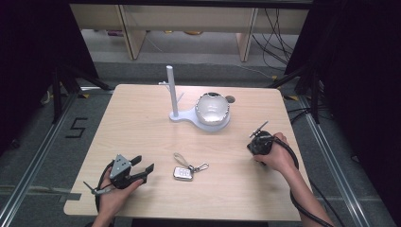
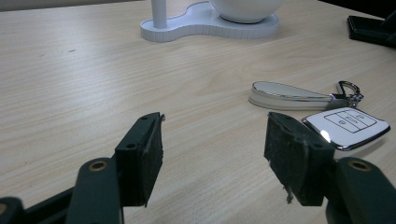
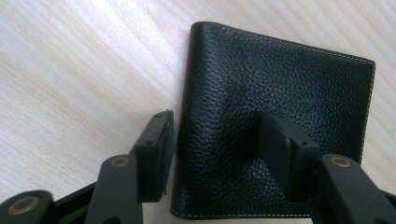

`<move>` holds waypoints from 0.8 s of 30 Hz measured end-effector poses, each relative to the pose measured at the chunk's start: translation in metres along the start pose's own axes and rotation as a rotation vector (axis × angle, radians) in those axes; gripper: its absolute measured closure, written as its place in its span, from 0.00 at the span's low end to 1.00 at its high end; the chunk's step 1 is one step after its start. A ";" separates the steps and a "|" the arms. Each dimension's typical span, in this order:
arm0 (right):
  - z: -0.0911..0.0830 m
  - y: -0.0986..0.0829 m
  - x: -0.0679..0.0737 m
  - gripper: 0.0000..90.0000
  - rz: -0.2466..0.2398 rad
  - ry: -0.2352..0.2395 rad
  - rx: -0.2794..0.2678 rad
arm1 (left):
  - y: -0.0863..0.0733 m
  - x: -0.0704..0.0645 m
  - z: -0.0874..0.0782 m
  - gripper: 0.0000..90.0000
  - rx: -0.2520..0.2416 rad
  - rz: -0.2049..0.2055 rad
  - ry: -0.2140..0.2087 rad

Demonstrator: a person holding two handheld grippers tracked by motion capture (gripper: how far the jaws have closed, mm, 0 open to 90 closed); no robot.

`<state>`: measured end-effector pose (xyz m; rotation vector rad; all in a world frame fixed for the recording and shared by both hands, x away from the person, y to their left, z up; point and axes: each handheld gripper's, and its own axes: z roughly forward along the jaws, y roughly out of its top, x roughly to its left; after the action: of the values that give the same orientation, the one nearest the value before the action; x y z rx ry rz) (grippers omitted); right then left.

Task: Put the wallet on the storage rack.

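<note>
A white car key fob (image 1: pixel 183 173) with a beige strap (image 1: pixel 181 159) and a metal clasp lies on the wooden table (image 1: pixel 142 123), near its front middle. My left gripper (image 1: pixel 144 164) rests just left of it, open. In the left gripper view the fob (image 2: pixel 346 127) lies beside the right jaw, outside the gap of the gripper (image 2: pixel 215 140). At the table's right side my right gripper (image 1: pixel 258 143) points down. Its view shows a black leather wallet (image 3: pixel 280 88) lying flat, with the open gripper (image 3: pixel 215 135) straddling the wallet's left edge: one jaw off it, one over it.
A white stand (image 1: pixel 176 116) with an upright pole (image 1: pixel 171 87) and a round bowl (image 1: pixel 212 108) sits at the back middle of the table. A small dark disc (image 1: pixel 230 99) lies behind the bowl. Cables trail from both grippers over the front edge.
</note>
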<state>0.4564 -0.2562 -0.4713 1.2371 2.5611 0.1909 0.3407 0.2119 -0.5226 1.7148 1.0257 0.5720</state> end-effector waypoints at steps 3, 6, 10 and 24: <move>0.003 0.005 0.006 0.52 -0.016 -0.032 0.046 | 0.000 0.000 0.000 0.41 0.001 -0.002 -0.001; 0.004 0.010 0.010 0.54 -0.040 -0.066 0.082 | 0.000 0.001 0.001 0.41 -0.001 -0.004 -0.007; 0.005 0.014 0.009 0.57 -0.032 -0.066 0.110 | 0.000 0.001 0.001 0.41 -0.002 -0.006 -0.009; 0.007 0.026 0.029 0.83 -0.061 -0.181 0.199 | 0.000 0.001 -0.001 0.41 -0.003 -0.008 -0.009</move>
<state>0.4611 -0.2173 -0.4770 1.1805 2.5023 -0.1859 0.3405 0.2128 -0.5227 1.7085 1.0241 0.5598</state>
